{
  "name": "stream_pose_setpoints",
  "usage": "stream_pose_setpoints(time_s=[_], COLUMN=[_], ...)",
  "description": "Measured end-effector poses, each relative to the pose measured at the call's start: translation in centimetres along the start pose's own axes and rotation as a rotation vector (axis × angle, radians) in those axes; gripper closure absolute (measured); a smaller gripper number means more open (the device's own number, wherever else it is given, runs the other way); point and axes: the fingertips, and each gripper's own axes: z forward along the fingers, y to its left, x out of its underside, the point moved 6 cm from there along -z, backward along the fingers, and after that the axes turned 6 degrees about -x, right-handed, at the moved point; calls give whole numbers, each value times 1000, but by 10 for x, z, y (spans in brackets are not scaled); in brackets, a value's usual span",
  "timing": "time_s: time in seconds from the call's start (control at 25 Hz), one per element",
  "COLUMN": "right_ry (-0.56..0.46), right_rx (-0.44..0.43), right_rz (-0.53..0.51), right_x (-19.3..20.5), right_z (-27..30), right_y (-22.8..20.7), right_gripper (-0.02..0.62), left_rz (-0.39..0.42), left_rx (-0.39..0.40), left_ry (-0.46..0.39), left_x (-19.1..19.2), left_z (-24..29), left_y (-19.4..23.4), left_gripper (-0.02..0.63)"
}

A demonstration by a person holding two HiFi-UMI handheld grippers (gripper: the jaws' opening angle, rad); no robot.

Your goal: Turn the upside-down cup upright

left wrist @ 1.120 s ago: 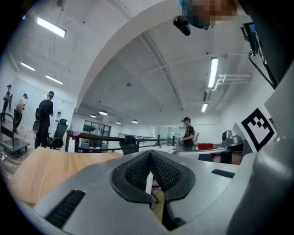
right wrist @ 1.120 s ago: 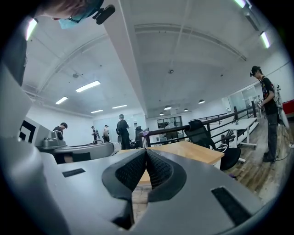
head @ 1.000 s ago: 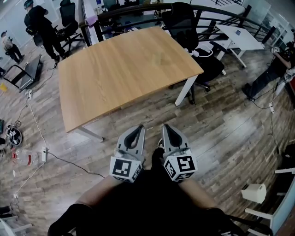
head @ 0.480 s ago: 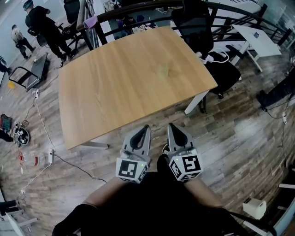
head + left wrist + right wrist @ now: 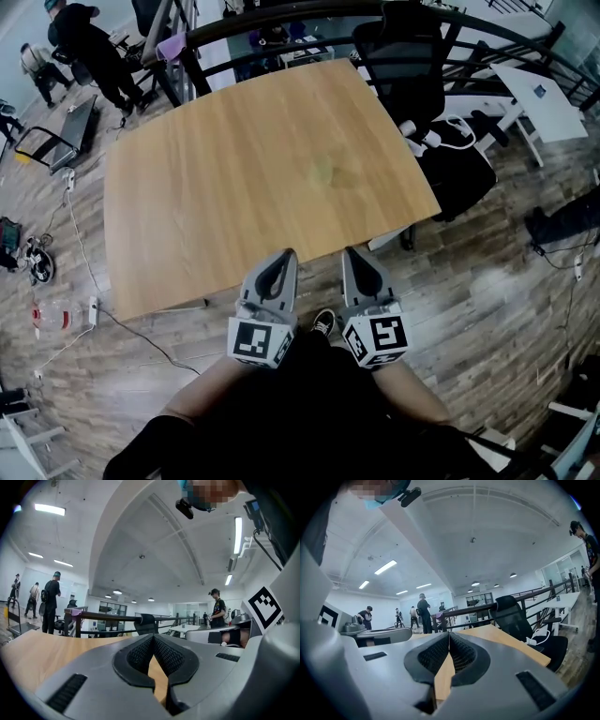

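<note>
Two hand-held grippers are seen side by side just over the near edge of a bare wooden table, the left gripper and the right gripper each with jaws pressed together and nothing pinched between them. The cup is made out only as a faint, see-through shape near the middle of the tabletop, well apart from both grippers; its mouth-down stance cannot be confirmed. The risks are judged to lie in the approach. A cup so hard to see against the wood could be misjudged and struck by jaws not yet parted, and a smooth, light wall could be tipped, sent rolling toward the table's edge, or let slip during the turn.
</note>
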Motion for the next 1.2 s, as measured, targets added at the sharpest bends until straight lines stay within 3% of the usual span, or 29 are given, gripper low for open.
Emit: stream_pose_setpoints(time_s=[0.2,0.44,0.8,1.2], right_ry=[41,98,157,245], right_rx=[-6,7,56,33], right_rz=[8,17,25,26], right_x=[6,11,42,110], right_z=[51,110,195,262], right_y=[-25,-41,-79,-124], right_gripper=[581,581,580,569], left_rz=[-3,-5,26,5], left_rx=[-8,41,136,67], left_ry=[24,44,126,176], left_x=[8,14,70,146], left_z=[51,108,194,254], left_y=[26,61,100,129], left_gripper=[598,598,598,598])
